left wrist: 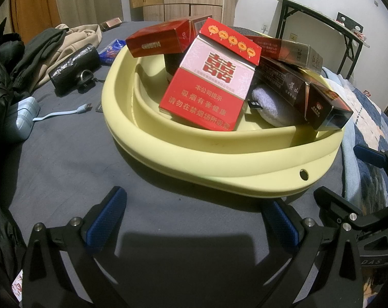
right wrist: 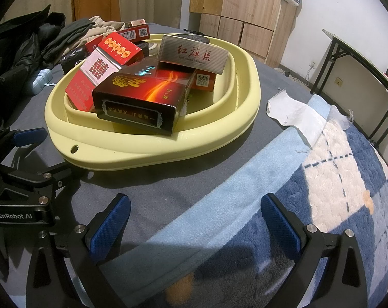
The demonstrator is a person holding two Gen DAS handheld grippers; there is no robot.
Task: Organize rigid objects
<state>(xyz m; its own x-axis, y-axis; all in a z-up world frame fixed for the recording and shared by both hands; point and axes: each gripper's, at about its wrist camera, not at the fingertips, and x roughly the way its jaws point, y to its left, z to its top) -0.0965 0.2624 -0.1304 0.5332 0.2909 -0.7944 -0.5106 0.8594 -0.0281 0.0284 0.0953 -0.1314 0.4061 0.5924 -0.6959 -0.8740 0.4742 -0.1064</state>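
Observation:
A pale yellow basin (left wrist: 194,154) (right wrist: 152,148) sits on the grey bed sheet and holds several cigarette cartons piled loosely. A red and white carton (left wrist: 209,84) (right wrist: 91,77) leans upright at the front. A dark red carton (left wrist: 304,97) (right wrist: 142,100) overhangs the rim. A red Diamond carton (left wrist: 158,42) and a grey carton with red writing (right wrist: 194,56) lie behind. My left gripper (left wrist: 196,220) is open and empty, just short of the basin's near rim. My right gripper (right wrist: 194,218) is open and empty over the blanket, right of the basin.
Dark and beige clothes (left wrist: 40,51), a black pouch (left wrist: 73,69) and a light blue charger with cable (left wrist: 24,115) lie left of the basin. A blue and white fleece blanket (right wrist: 322,179) and a white cloth (right wrist: 294,115) lie to its right. A folding table (right wrist: 360,71) stands at the wall.

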